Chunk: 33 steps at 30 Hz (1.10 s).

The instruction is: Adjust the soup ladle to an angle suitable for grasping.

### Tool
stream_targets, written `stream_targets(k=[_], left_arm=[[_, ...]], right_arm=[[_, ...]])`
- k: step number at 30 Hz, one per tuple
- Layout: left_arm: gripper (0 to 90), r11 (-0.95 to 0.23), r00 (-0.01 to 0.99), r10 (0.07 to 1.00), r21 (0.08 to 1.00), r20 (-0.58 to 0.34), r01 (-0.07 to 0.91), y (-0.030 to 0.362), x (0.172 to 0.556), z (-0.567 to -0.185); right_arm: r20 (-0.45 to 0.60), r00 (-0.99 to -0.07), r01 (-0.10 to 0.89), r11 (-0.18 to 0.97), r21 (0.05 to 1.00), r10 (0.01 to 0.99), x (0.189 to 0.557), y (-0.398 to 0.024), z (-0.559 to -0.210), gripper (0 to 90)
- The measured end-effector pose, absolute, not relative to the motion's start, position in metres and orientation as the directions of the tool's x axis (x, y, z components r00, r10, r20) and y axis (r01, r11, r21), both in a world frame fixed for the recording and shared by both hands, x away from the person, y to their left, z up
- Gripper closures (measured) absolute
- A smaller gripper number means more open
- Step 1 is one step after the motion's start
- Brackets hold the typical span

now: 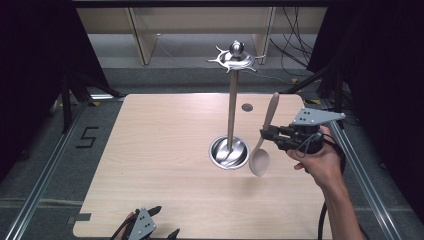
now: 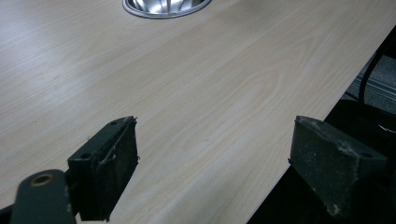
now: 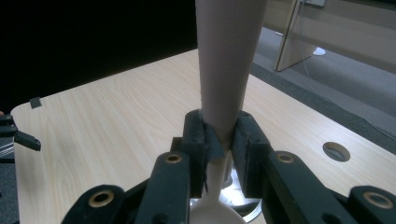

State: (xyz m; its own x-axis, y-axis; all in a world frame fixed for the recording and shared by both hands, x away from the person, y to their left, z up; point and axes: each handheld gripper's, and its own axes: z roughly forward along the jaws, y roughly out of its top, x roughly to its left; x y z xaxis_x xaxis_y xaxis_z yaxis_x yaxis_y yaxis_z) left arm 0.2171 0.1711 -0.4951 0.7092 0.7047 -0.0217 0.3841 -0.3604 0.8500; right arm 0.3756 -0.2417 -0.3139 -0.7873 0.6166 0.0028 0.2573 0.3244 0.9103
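Two hand-held grippers work over a pale wooden table (image 1: 165,150). Nearest the camera in the high view, the left gripper (image 1: 159,224) sits at the table's near edge, just inside the bottom of the frame; in the left gripper view its jaws stand wide apart with nothing between them, the bare tabletop showing in the gap and the table's edge running under the right-hand jaw. Farther in and to the right, the right gripper (image 1: 267,135) is carried in the person's hand (image 1: 320,162) above the table, jaws pointing toward the centre. These jaws are clamped on a light wooden spoon (image 1: 263,137), gripped at the narrow neck of its handle; the right gripper view shows the pads (image 3: 244,140) pressed against both sides. The spoon hangs nearly upright, slightly tilted, bowl down and handle end up, clear of the tabletop. Just left of the spoon's bowl stands a metal utensil stand (image 1: 231,100): a round dished base, a slim upright pole, and a hooked crown with a ball on top. Beyond it, a small round hole (image 1: 247,107) marks the table.
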Motion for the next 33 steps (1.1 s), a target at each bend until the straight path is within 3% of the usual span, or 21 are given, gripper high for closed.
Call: stream_targets(k=[27, 33], left_arm=[[14.7, -0.358, 0.709, 0.704, 0.852, -0.022, 0.383, 0.171, 0.217, -0.495], [14.7, -0.394, 0.715, 0.699, 0.841, 0.011, 0.372, 0.174, 0.218, -0.494]], right_arm=[[-0.027, -0.770, 0.265, 0.357, 0.896, 0.638, 0.409, -0.215, -0.285, 77.1], [-0.017, -0.757, 0.276, 0.344, 0.898, 0.653, 0.412, -0.209, -0.285, 77.0]])
